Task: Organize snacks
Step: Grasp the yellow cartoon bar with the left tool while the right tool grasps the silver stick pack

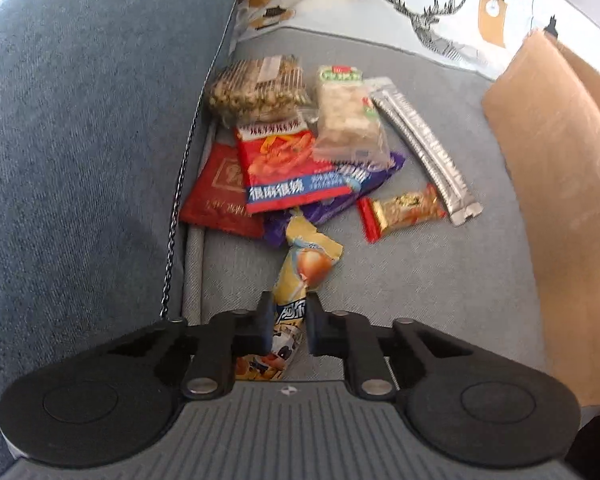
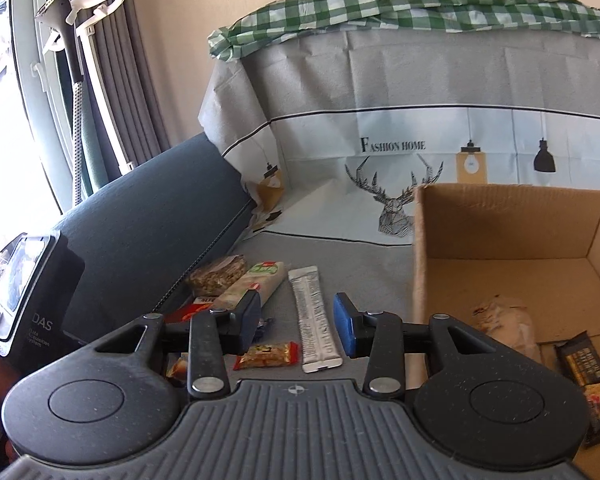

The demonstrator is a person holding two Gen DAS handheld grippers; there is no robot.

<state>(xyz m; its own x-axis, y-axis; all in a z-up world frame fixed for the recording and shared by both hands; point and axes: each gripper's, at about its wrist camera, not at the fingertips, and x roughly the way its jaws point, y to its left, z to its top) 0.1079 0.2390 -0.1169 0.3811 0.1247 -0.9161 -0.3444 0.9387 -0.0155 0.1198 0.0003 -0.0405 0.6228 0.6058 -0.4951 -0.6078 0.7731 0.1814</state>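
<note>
In the left wrist view my left gripper (image 1: 288, 320) is shut on a yellow snack packet (image 1: 306, 268) on the grey sofa seat (image 1: 440, 280). Beyond it lies a pile: a red chili bag (image 1: 284, 168), a dark red packet (image 1: 220, 192), a purple wrapper (image 1: 340, 196), a nut bar (image 1: 260, 88), a clear candy bag (image 1: 348, 116), silver stick sachets (image 1: 428, 148) and a small red-gold bar (image 1: 404, 212). In the right wrist view my right gripper (image 2: 298, 322) is open and empty above the silver sachets (image 2: 316, 320) and the red-gold bar (image 2: 266, 356).
An open cardboard box (image 2: 420, 260) stands at the right on the seat, holding a pale wrapped snack (image 2: 504, 320) and a dark bar (image 2: 588, 376). The blue sofa back (image 1: 80, 140) rises at the left. A deer-print cover (image 2: 380, 160) hangs behind. A black device (image 2: 24, 292) is at the left.
</note>
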